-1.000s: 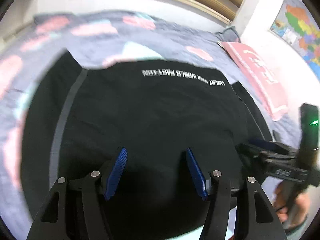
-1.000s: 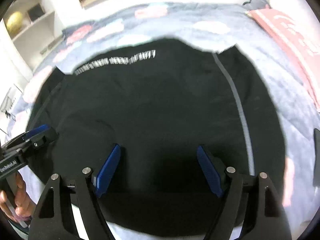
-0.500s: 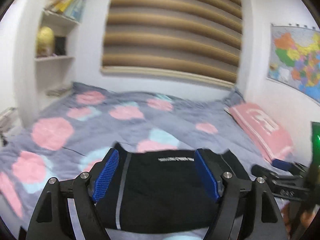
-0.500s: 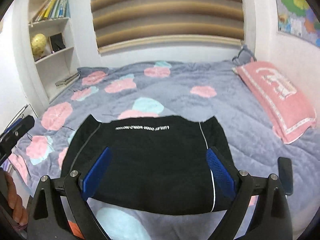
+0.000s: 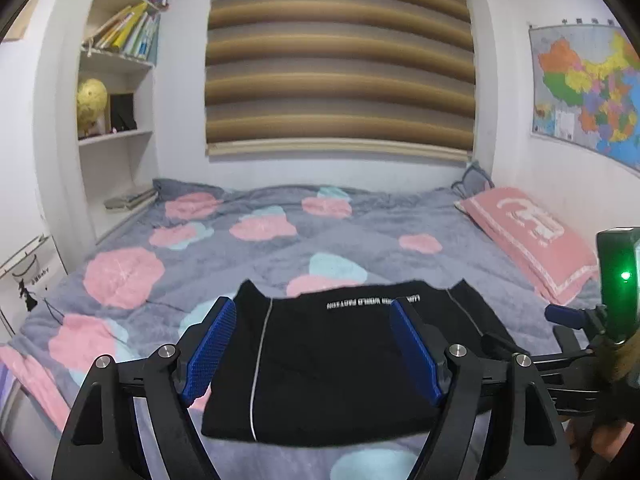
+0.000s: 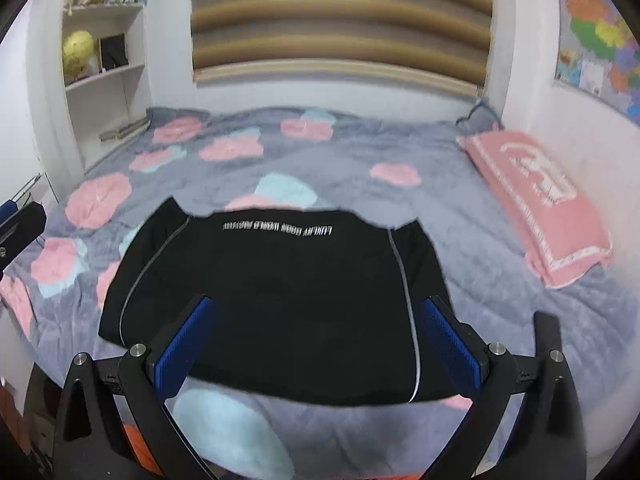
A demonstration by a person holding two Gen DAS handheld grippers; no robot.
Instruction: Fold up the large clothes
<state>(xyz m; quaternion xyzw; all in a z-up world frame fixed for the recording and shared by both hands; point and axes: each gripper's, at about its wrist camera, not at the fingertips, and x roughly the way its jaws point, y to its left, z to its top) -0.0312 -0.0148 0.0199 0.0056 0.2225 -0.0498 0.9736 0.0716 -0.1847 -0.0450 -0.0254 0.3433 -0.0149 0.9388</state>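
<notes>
Garment: I count one black folded garment (image 5: 340, 364) on the bedspread (image 5: 280, 248).
Pillow: one pink pillow (image 5: 528, 236), right of the garment.
Left gripper (image 5: 316, 354): spread, empty.
Right gripper (image 6: 320, 350): spread, empty.

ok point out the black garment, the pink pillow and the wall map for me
black garment (image 6: 280, 300), right wrist view, middle of the folded fabric
pink pillow (image 6: 536, 188), right wrist view, centre of its top face
wall map (image 5: 588, 92), left wrist view, middle of the coloured area
</notes>
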